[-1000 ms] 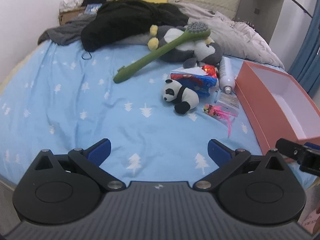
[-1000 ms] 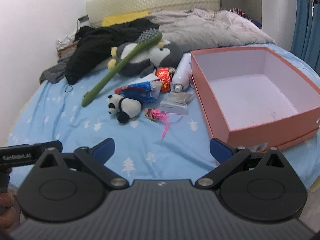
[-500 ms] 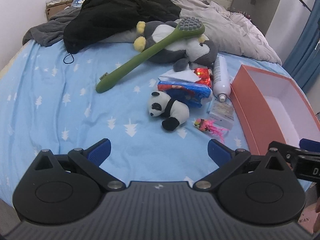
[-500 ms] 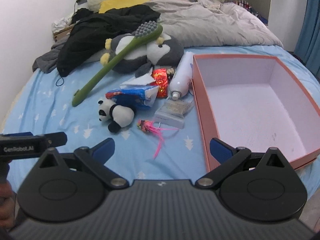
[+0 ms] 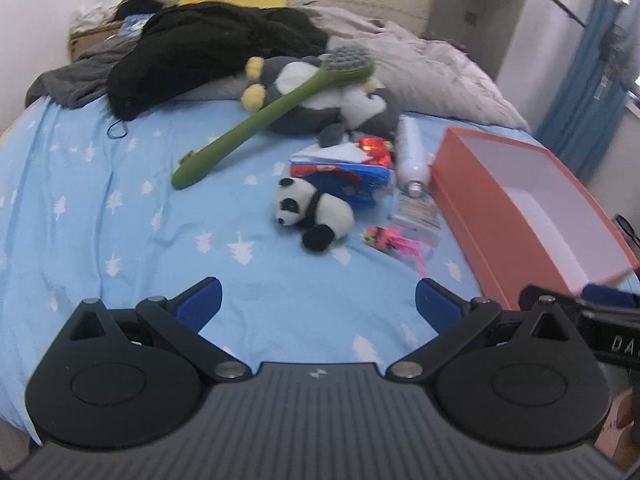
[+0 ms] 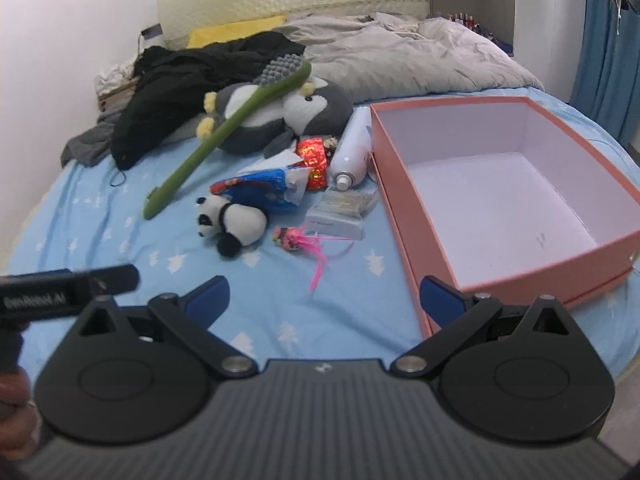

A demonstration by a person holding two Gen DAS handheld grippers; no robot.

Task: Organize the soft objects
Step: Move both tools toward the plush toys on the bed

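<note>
Lying on the bed [image 5: 120, 240], the toy panda [image 5: 312, 212] stretches crosswise, head to the left, ahead of the left gripper [image 5: 318, 304], the nearer one; the right gripper [image 6: 324, 300] faces the box [image 6: 404, 216]. Both sets of fingers are spread wide, empty.

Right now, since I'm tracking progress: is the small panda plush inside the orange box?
No, the panda plush lies on the blue sheet, left of the box.
</note>
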